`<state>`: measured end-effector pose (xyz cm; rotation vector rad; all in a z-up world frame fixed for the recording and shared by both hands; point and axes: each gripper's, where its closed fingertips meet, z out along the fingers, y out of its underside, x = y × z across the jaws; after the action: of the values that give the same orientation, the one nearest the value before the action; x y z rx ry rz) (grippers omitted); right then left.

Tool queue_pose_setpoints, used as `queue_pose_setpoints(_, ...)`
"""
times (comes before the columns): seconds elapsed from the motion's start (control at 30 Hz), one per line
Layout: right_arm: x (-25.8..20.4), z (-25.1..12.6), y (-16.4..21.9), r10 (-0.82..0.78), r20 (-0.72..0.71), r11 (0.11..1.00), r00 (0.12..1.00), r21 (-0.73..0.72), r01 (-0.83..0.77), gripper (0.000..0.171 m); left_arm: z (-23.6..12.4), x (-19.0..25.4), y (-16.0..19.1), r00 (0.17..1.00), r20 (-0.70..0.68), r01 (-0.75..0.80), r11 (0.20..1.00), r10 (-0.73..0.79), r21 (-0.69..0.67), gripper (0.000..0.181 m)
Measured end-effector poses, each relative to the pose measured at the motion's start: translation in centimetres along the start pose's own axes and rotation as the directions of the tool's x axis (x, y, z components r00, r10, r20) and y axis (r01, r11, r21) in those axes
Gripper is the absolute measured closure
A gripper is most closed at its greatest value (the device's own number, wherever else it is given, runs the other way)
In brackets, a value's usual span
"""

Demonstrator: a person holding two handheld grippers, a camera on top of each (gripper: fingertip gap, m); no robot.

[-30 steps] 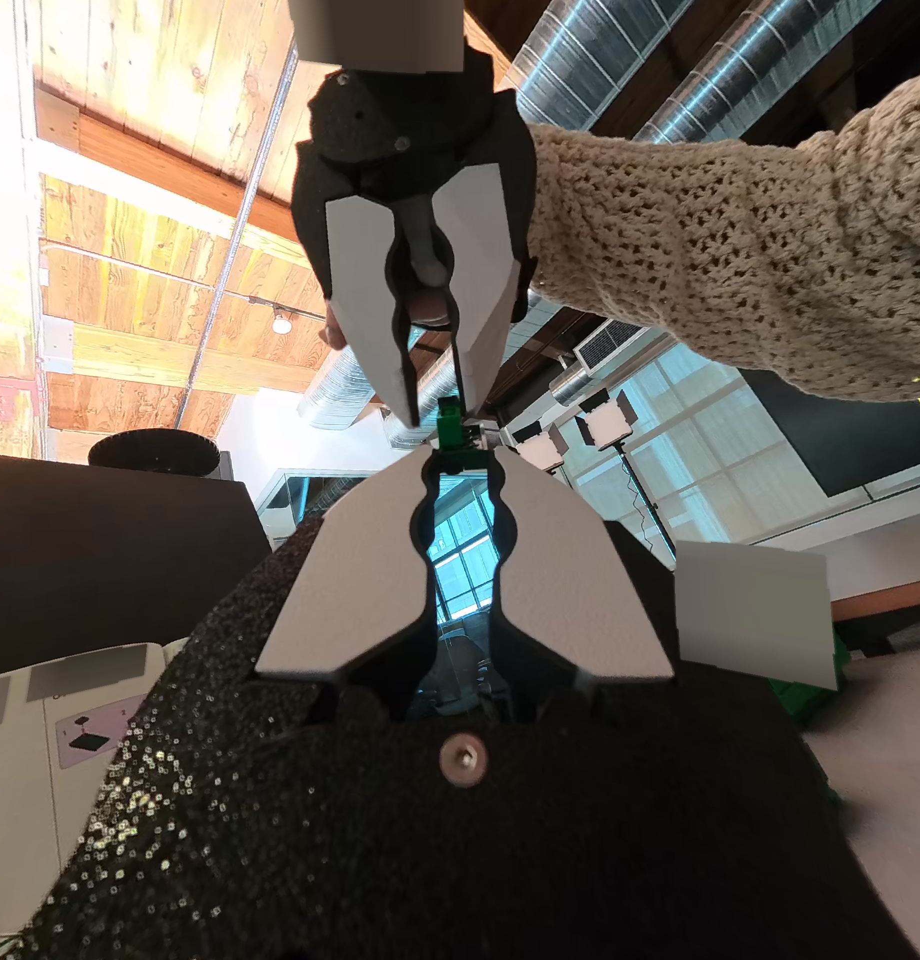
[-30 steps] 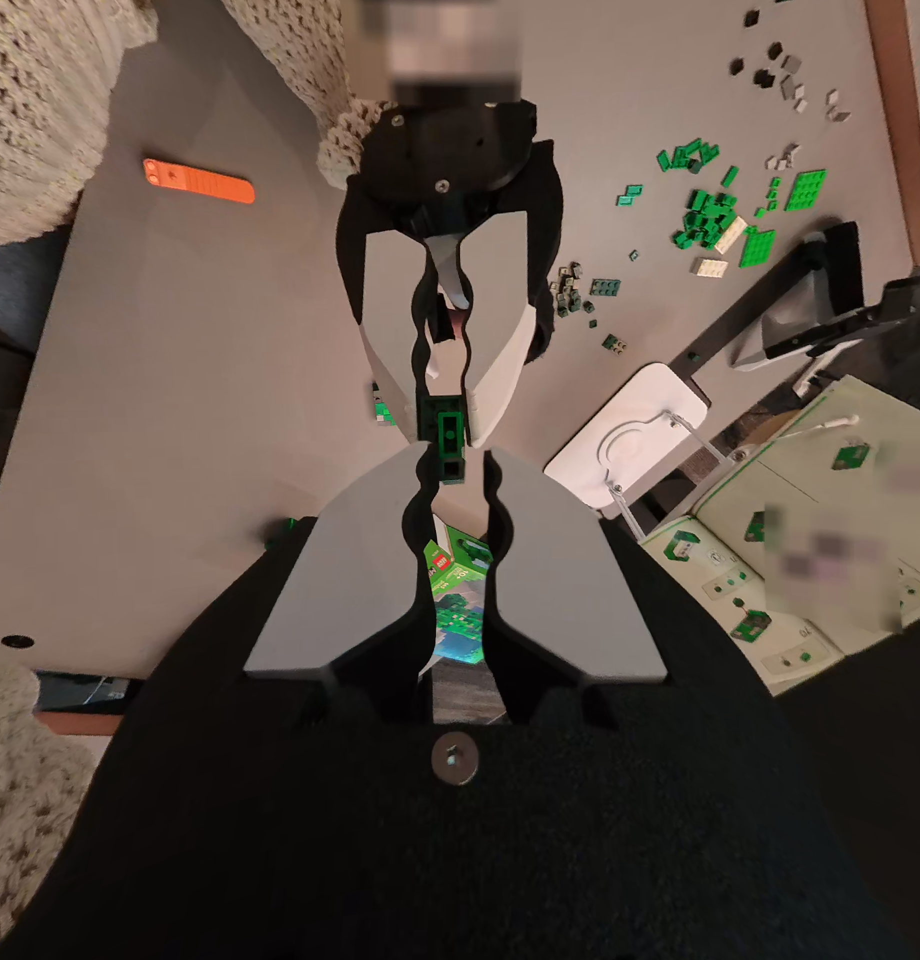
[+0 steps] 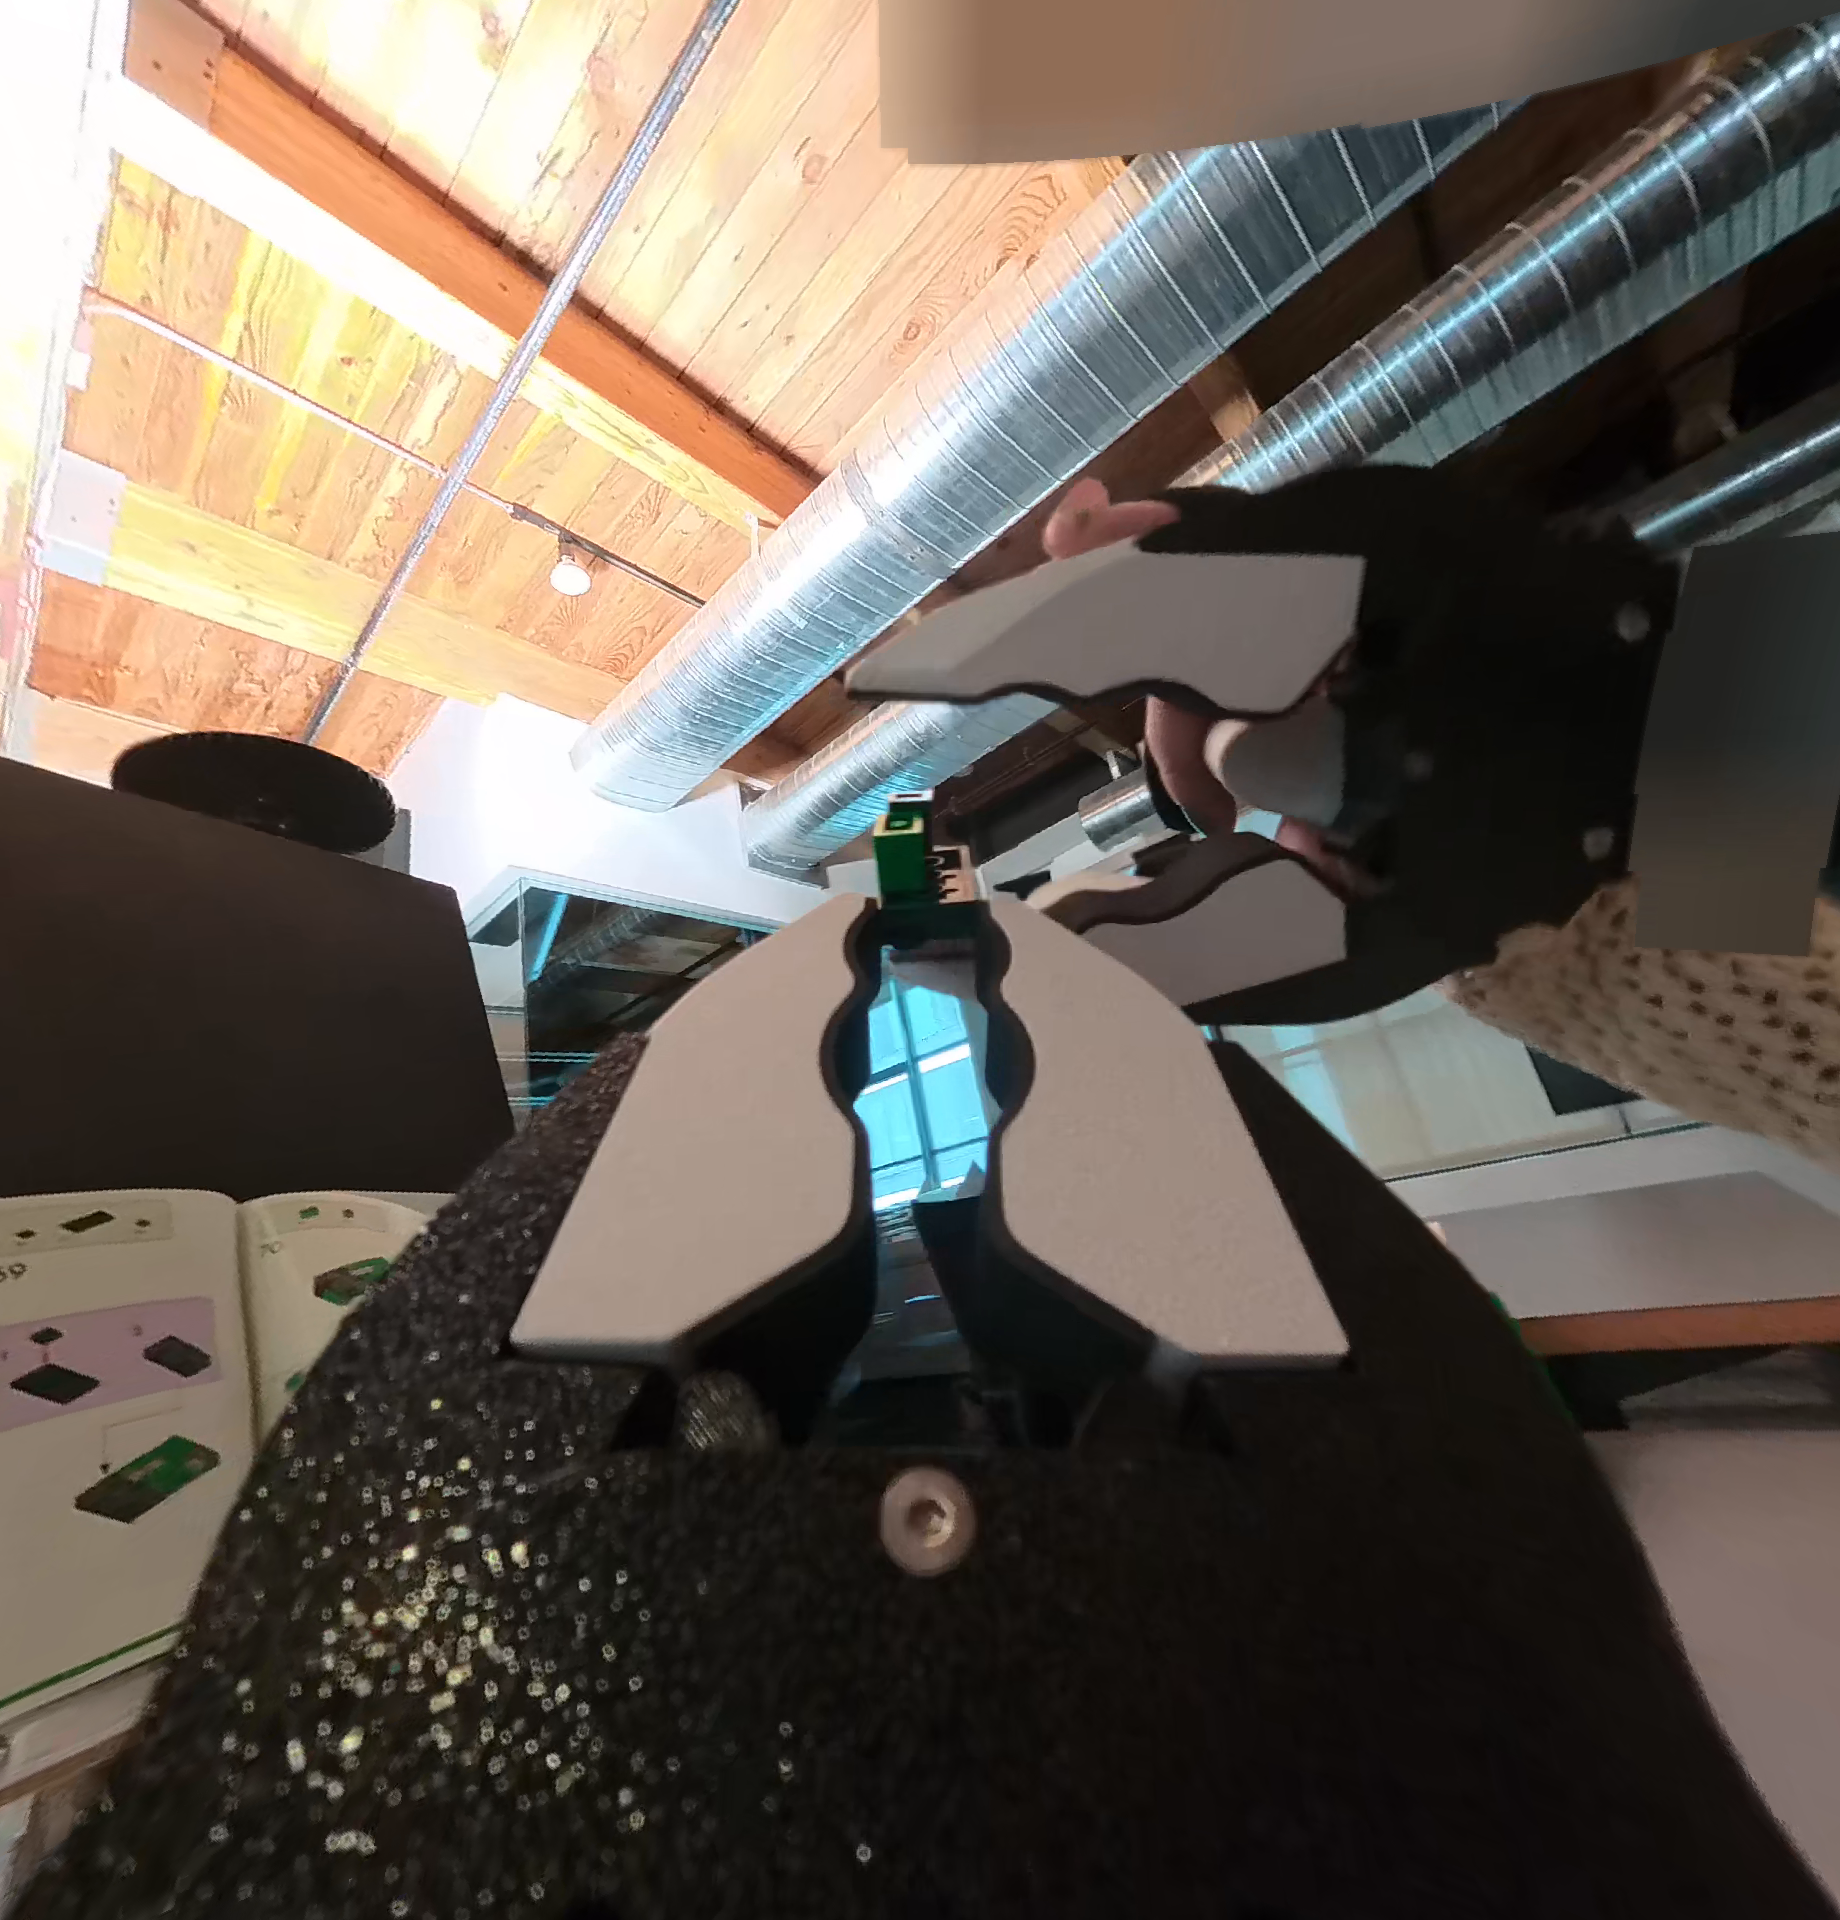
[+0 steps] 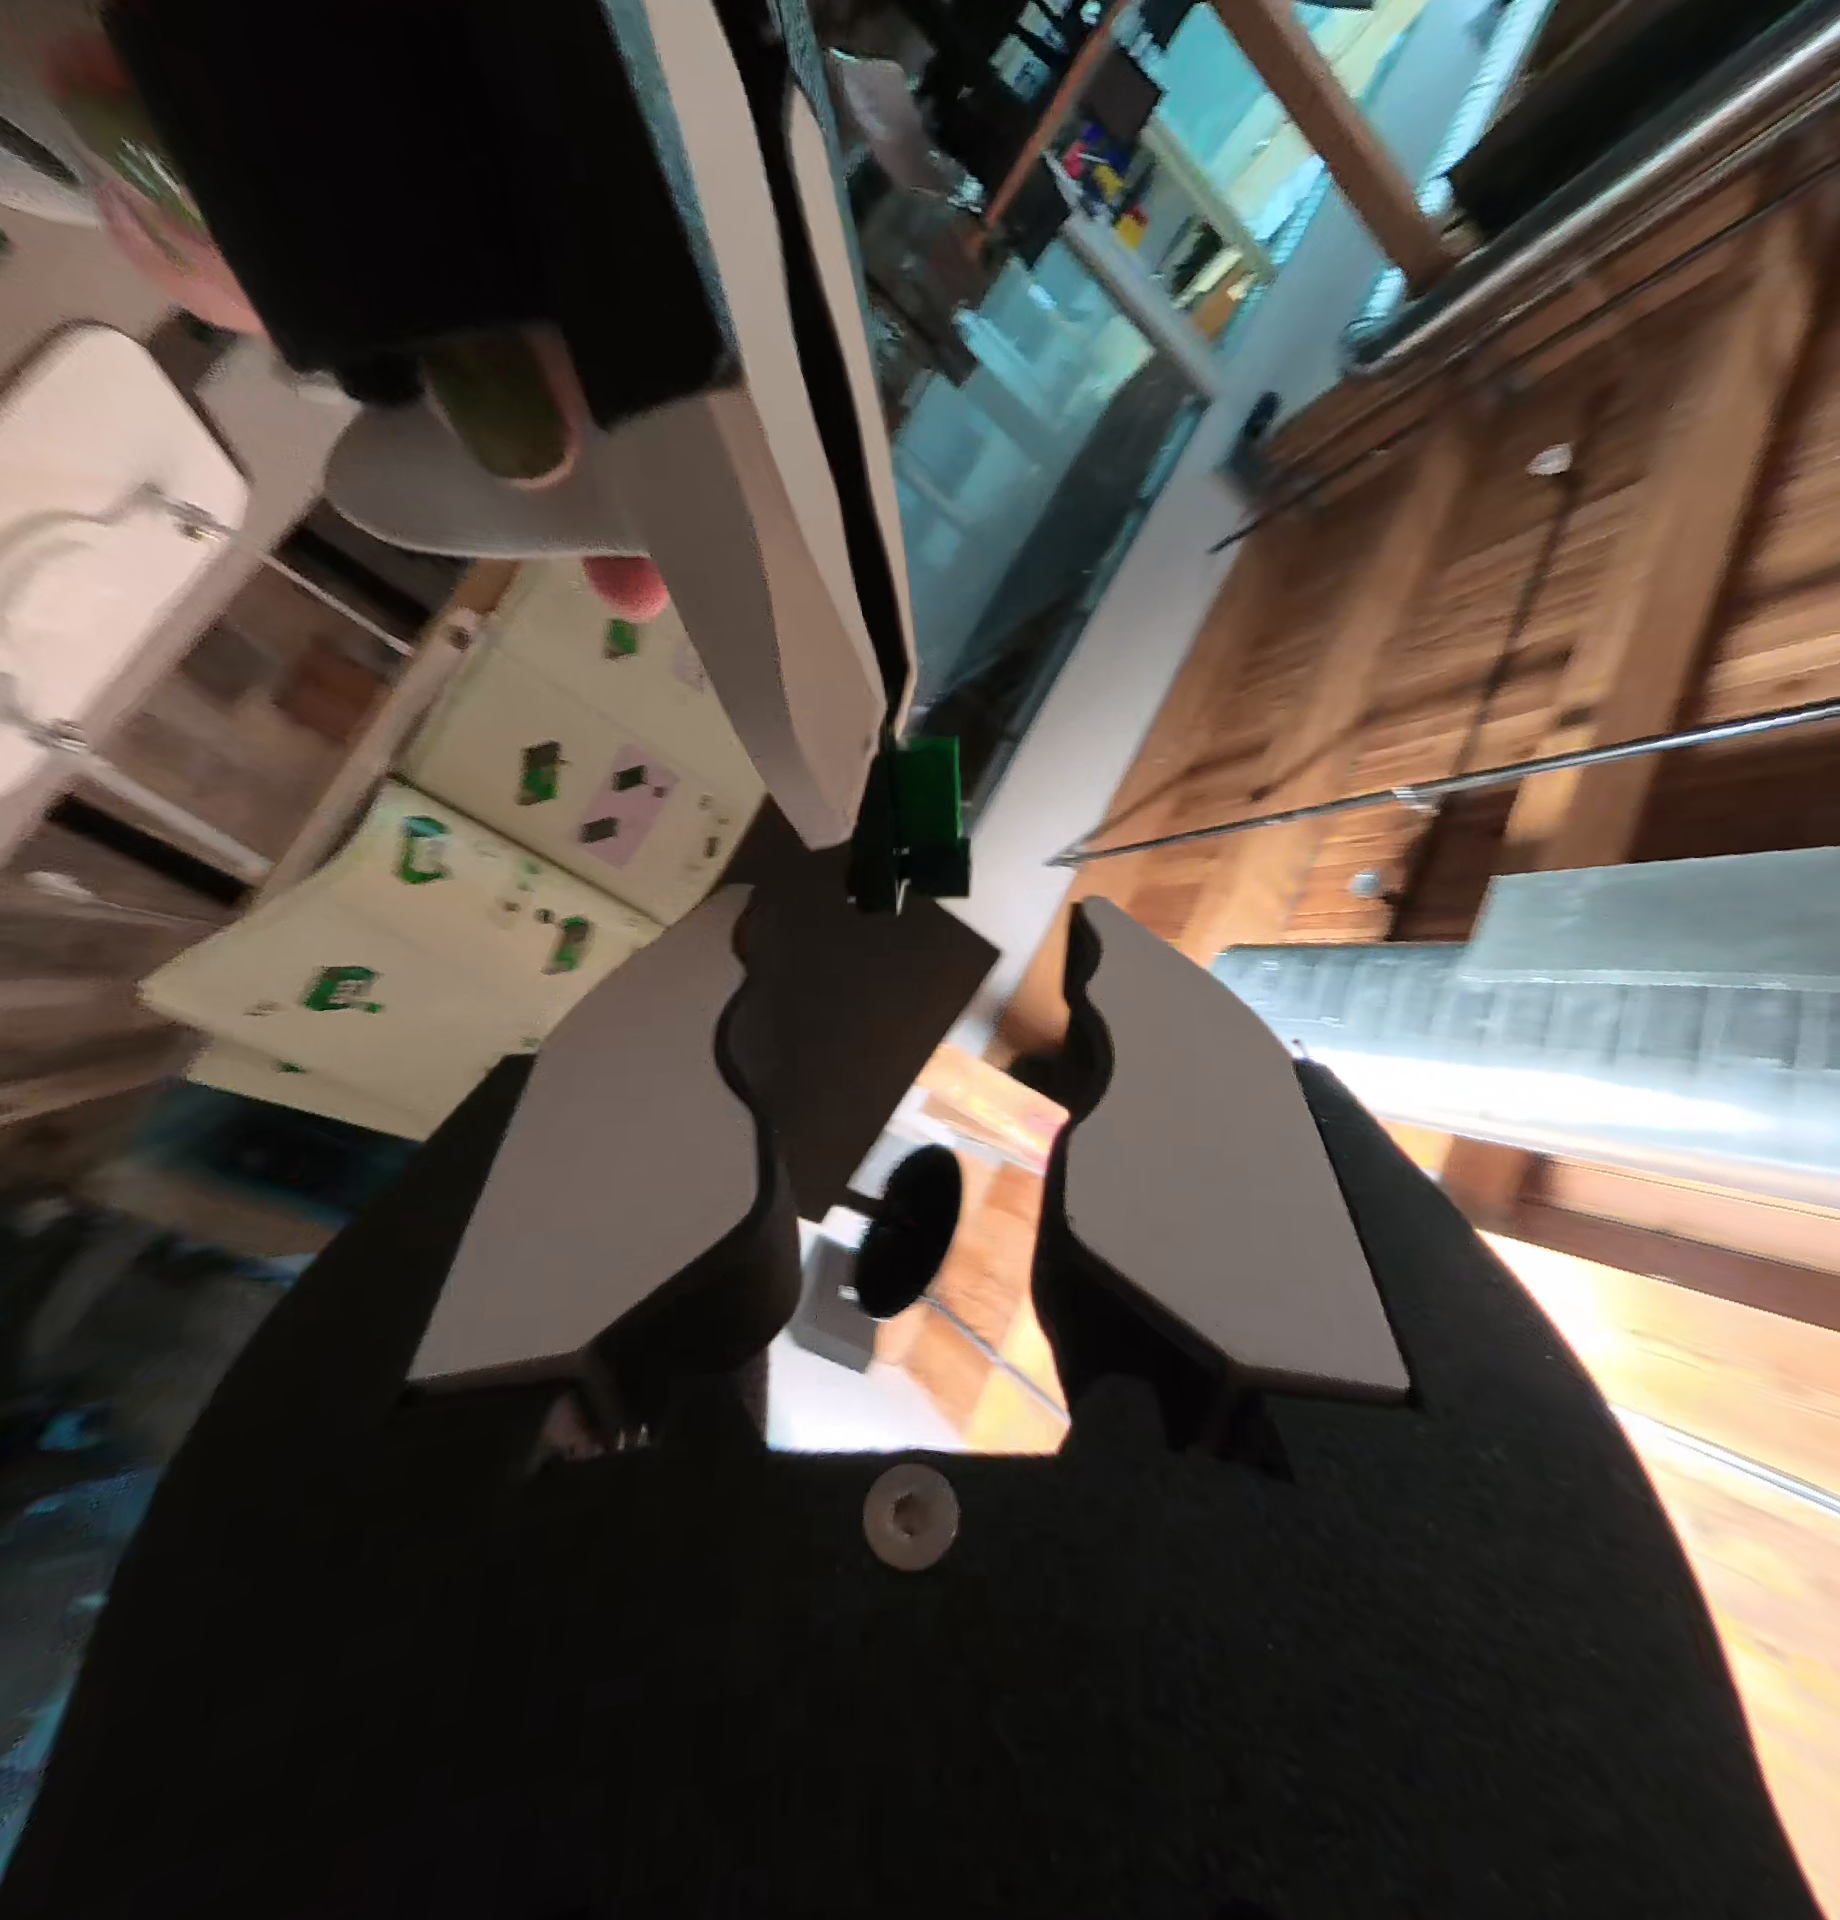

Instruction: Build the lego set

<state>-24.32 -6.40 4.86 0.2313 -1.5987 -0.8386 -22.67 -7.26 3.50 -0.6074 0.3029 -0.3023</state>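
My left gripper (image 3: 924, 920) is shut on a small green and black lego assembly (image 3: 911, 862) and holds it up in the air at its fingertips. My right gripper (image 4: 911, 920) is open and empty. In the right wrist view the assembly (image 4: 921, 805) sits just beyond the gap between the right fingertips, pinched by the left gripper (image 4: 885, 831), which reaches in from the upper left. In the left wrist view the right gripper (image 3: 999, 800) comes in from the right, jaws spread wide, close to the assembly but apart from it.
An open instruction booklet (image 3: 95, 1351) lies at the lower left and also shows in the right wrist view (image 4: 459, 914). A white stand base (image 4: 64, 561) is at the left. Ceiling ducts (image 3: 947, 499) and wooden beams fill the background. My left and right fingertips are right by each other.
My right gripper has let go of the lego assembly, opened and swung round from above to the right side. My left gripper still holds the assembly.
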Motion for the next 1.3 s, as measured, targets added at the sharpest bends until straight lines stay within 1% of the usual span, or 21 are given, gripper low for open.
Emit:
queue_pose_setpoints(0.03,0.10,0.07,-0.08,-0.016,-0.018,1.000,1.000,-0.008,0.016,0.123,0.03,0.00,0.00,1.000,-0.004,0.012,1.000,-0.012,0.000,0.164)
queue_pose_setpoints(0.13,-0.25,0.38,-0.18,-0.017,-0.014,1.000,1.000,-0.026,0.017,0.125,0.06,-0.14,0.06,0.999,-0.006,0.037,0.999,-0.037,-0.002,0.164)
queue_pose_setpoints(0.37,-0.17,0.66,-0.19,-0.011,-0.017,0.999,1.000,-0.040,0.010,0.133,0.13,0.14,0.14,0.999,-0.015,0.031,1.000,-0.031,-0.007,0.164)
queue_pose_setpoints(0.63,-0.34,0.61,-0.05,-0.021,-0.033,0.999,0.999,-0.049,0.019,0.136,0.10,0.09,0.14,0.999,-0.013,0.032,0.999,-0.032,-0.006,0.164)
queue_pose_setpoints(0.77,-0.13,0.53,-0.09,-0.028,-0.060,0.998,0.998,-0.057,0.025,0.151,0.09,0.23,0.10,1.000,-0.017,0.023,1.000,-0.023,-0.007,0.164)
queue_pose_setpoints(0.87,-0.20,0.50,-0.04,-0.008,-0.050,0.998,0.999,-0.060,0.005,0.151,0.10,0.35,0.09,1.000,-0.018,0.018,1.000,-0.018,-0.010,0.164)
queue_pose_setpoints(1.07,-0.35,0.39,0.17,-0.008,-0.039,0.996,0.999,-0.085,0.004,0.152,0.08,0.40,0.18,1.000,-0.014,0.025,1.000,-0.025,-0.016,0.164)
queue_pose_setpoints(1.3,-0.72,0.27,0.26,-0.019,-0.010,0.997,1.000,-0.081,0.018,0.154,0.02,0.58,0.32,1.000,-0.016,0.016,1.000,-0.016,-0.026,0.164)
